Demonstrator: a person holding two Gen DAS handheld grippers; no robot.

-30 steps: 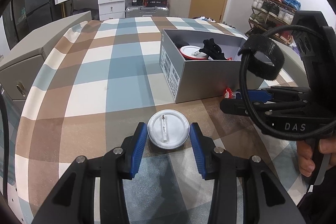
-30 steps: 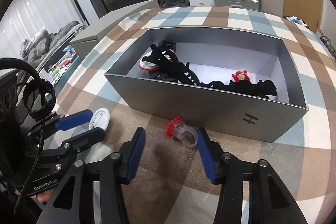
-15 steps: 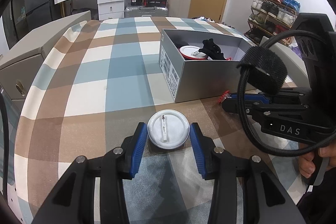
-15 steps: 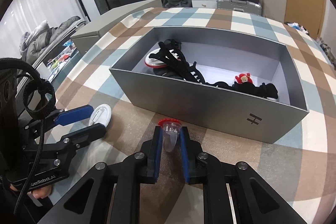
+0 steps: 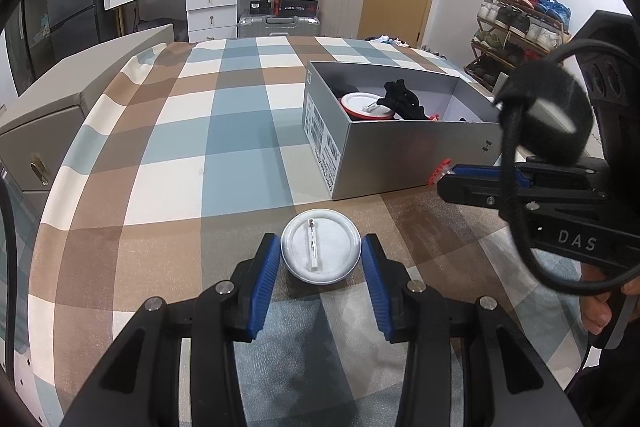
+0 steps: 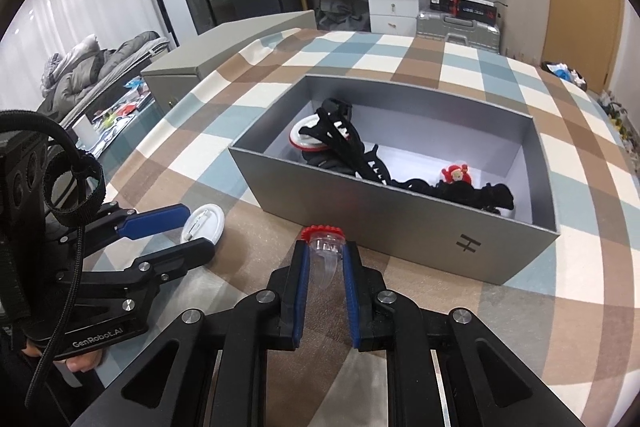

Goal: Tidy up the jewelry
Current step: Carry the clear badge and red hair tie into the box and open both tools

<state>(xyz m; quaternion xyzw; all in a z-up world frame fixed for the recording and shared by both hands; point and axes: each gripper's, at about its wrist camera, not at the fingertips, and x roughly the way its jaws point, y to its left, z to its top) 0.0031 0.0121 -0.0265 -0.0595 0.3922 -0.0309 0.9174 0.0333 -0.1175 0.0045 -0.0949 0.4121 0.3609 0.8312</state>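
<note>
Right claw (image 6: 325, 259): clenched on a clear plastic ring with a red toothed top (image 6: 323, 247), blue pads pressing both sides, red top poking out past the fingertips toward the near wall of the open grey cardboard box (image 6: 400, 227). Ring tilted forward, its clear band hanging down between the pads, just short of the box wall; whether lifted off the cloth or not, cannot tell. From the left wrist view, the same claw (image 5: 442, 173) reaching in level from the right, only the red tip of the ring (image 5: 437, 171) showing beside the box's (image 5: 384, 159) front wall, the person's hand (image 5: 600, 307) on the grip below.

Left claw (image 5: 317, 269): released, blue pads standing apart either side of a round white pin badge lying back-up (image 5: 320, 251), metal pin bar visible across its middle, flat on the cloth. Small gaps on both sides, no contact seen. From the right wrist view, left claw (image 6: 196, 231) low over the same badge (image 6: 203, 227), level with the surface.

Inside the box: a red-rimmed white badge (image 6: 306, 139), black hair claw clips (image 6: 348, 151), a small red Santa figure (image 6: 455, 174). All on a table under a blue, brown and cream checked cloth (image 5: 224, 147).
</note>
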